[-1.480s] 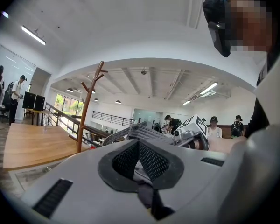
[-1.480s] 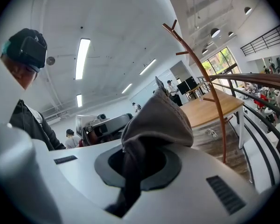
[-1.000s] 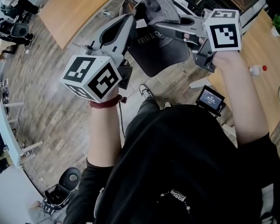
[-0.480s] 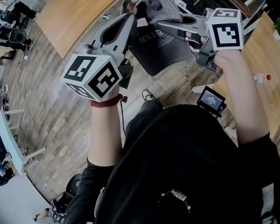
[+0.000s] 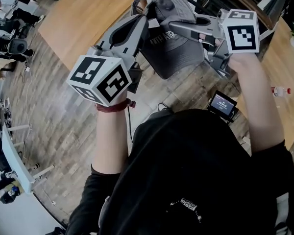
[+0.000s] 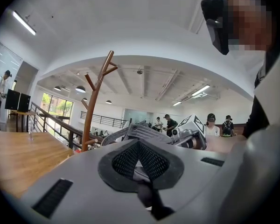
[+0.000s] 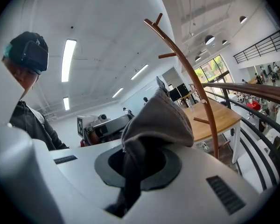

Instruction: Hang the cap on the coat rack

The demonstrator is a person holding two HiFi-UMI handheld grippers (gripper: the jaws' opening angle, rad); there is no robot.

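Note:
Both grippers hold a dark grey cap (image 5: 174, 53) stretched between them, high in the head view. My left gripper (image 5: 143, 23) is shut on the cap's left edge, with mesh lining pinched in its jaws (image 6: 142, 171). On the opposite edge my right gripper (image 5: 169, 26) is shut, and grey fabric (image 7: 158, 120) bunches up out of its jaws (image 7: 130, 171). The cap's band (image 6: 140, 132) arches just past the left jaws. A brown wooden coat rack (image 6: 91, 111) with bare branching pegs stands ahead; in the right gripper view the rack (image 7: 189, 64) rises behind the cap, apart from it.
A long wooden table (image 5: 83, 18) lies ahead on the left, a second table (image 5: 284, 58) with a bottle (image 5: 279, 90) on the right. A small screen (image 5: 221, 103) sits near my right arm. A dark railing (image 7: 252, 92) runs beside the rack. People (image 6: 210, 122) stand far back.
Both grippers and the cap have shifted slightly forward together, and the wooden table now lies closer under them. Both grips are unchanged.

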